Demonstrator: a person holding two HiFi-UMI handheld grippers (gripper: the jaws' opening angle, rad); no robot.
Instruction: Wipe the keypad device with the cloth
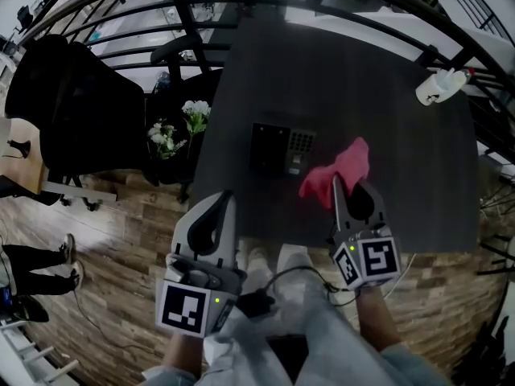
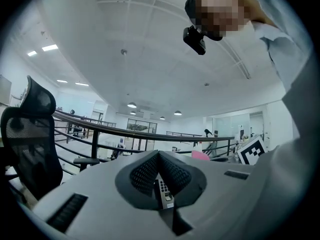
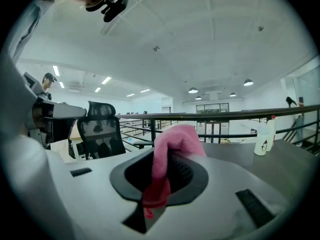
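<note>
The black keypad device lies flat near the middle of the dark table. Just to its right a pink cloth hangs bunched from my right gripper, which is shut on it; in the right gripper view the cloth folds up over the jaws of that gripper. My left gripper hovers at the table's front edge, left of and nearer than the keypad, with its jaws together and nothing held. In the left gripper view the keypad shows through the slit below the gripper's tips.
A white squeeze bottle stands at the table's far right, also seen in the right gripper view. A black office chair and white flowers are left of the table. A black railing runs behind it.
</note>
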